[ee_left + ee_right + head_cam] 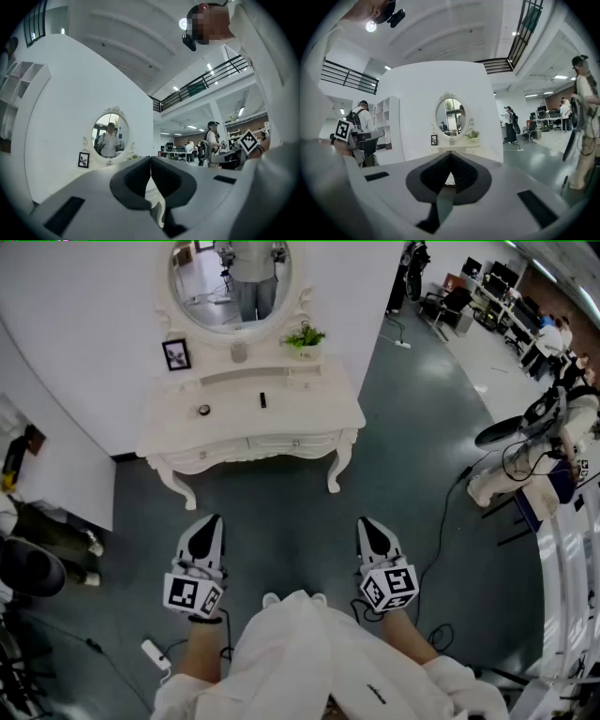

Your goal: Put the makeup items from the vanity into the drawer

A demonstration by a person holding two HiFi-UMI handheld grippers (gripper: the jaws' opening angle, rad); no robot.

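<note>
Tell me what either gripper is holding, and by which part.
Nothing is held: the left gripper and right gripper are both shut and empty, short of the vanity.

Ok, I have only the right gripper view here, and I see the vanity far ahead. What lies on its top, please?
Observer: The head view shows two small things on the vanity: a round dark item and, to its right, a short dark stick.
Operator: Is the drawer open?
Observer: No, the drawer at the front looks closed.
Operator: And the jaws of the left gripper?
Observer: The left gripper has its jaws together, with nothing between them.
</note>
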